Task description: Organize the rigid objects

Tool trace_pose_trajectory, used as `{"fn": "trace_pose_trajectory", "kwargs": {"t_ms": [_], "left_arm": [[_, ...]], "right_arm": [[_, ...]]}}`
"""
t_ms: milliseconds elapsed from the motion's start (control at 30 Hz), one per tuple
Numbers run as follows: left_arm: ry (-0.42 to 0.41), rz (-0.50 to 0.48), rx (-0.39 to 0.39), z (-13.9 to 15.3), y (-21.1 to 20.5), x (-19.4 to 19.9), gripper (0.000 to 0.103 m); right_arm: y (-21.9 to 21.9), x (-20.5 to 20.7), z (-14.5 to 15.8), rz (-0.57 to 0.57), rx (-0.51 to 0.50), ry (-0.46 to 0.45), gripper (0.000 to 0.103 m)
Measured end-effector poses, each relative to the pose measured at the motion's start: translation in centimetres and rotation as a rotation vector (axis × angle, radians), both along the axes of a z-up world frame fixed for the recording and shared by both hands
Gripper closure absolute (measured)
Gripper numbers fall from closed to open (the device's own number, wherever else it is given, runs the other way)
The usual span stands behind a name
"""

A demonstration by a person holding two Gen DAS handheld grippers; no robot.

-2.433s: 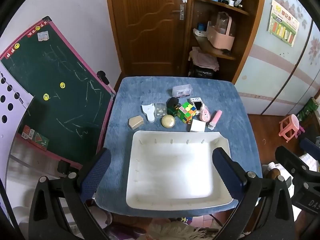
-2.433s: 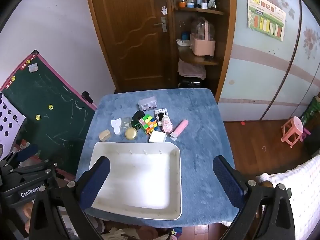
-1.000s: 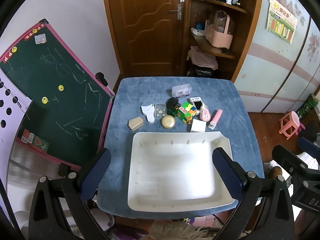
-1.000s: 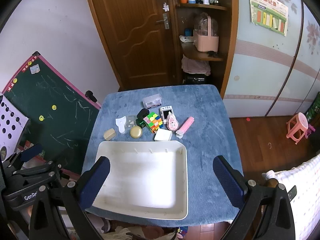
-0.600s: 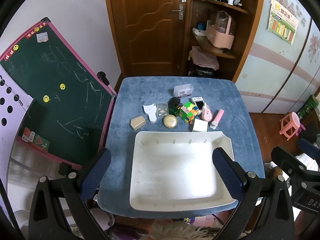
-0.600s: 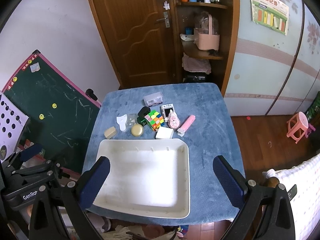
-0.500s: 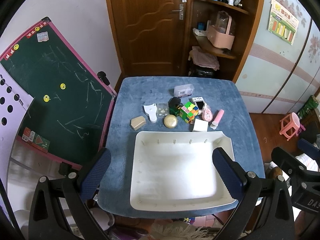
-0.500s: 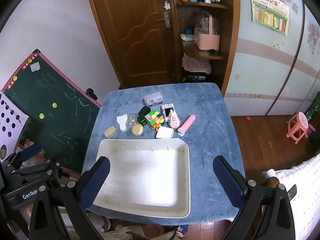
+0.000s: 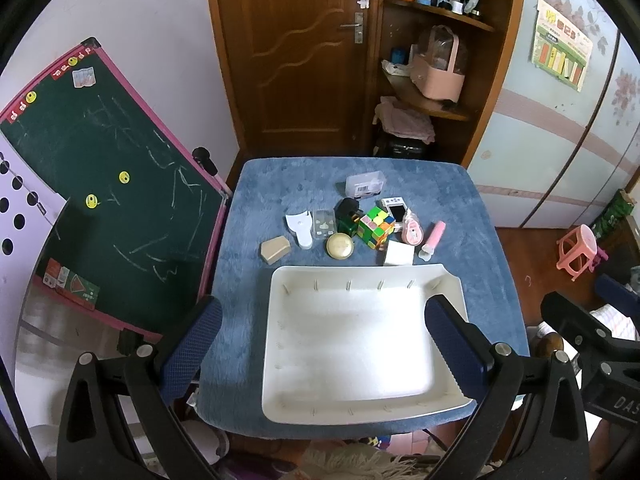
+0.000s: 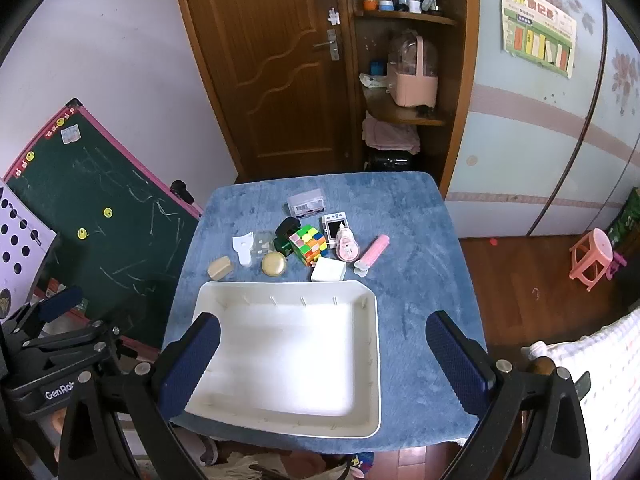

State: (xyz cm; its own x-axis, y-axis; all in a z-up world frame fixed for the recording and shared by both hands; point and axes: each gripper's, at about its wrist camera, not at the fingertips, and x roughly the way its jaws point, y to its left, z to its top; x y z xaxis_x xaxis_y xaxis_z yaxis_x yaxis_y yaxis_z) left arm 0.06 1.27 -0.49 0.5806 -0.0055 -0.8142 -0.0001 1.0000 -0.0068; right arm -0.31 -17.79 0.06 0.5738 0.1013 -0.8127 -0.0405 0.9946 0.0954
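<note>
Left gripper (image 9: pixel 322 344): jaws spread wide, holding nothing, high above the near edge of the table (image 9: pixel 440 196).
Right gripper (image 10: pixel 324 354): jaws equally wide apart, empty, also held high.
Tray (image 9: pixel 280 360): white, nothing in it, on the near half of the blue table top.
Objects: clustered just beyond the tray's far rim, all outside it.
Cluster, left to right: tan block (image 9: pixel 275 249), white scraper (image 9: pixel 300 227), clear case (image 9: pixel 323 223), gold disc (image 9: pixel 340 245), black piece (image 9: pixel 348 210), cube (image 9: pixel 375 226), white box (image 9: pixel 399 253), small screen toy (image 9: pixel 396 209), pink tape roller (image 9: pixel 412 231), pink tube (image 9: pixel 433 238).
Clear box (image 9: pixel 365 184): alone, farther back.
Crowding: white box touches the tray rim; cube sits tight among its neighbours.
Around: chalkboard (image 9: pixel 104 184) leaning left of the table, door (image 9: pixel 296 52) and shelves (image 9: pixel 432 92) behind, pink stool (image 9: pixel 580 248) on the floor at right.
</note>
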Motion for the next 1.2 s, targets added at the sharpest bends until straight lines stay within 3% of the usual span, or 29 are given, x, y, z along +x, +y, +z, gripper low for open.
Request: {"fn": "trace_pose_trajectory", "kwargs": {"t_ms": [1200], "left_arm": [[0.031, -0.003, -0.007, -0.4, 1.5, 2.1, 0.002]], "right_arm": [[1.4, 1.7, 0.3, -0.022, -0.033, -0.003, 0.0]]}}
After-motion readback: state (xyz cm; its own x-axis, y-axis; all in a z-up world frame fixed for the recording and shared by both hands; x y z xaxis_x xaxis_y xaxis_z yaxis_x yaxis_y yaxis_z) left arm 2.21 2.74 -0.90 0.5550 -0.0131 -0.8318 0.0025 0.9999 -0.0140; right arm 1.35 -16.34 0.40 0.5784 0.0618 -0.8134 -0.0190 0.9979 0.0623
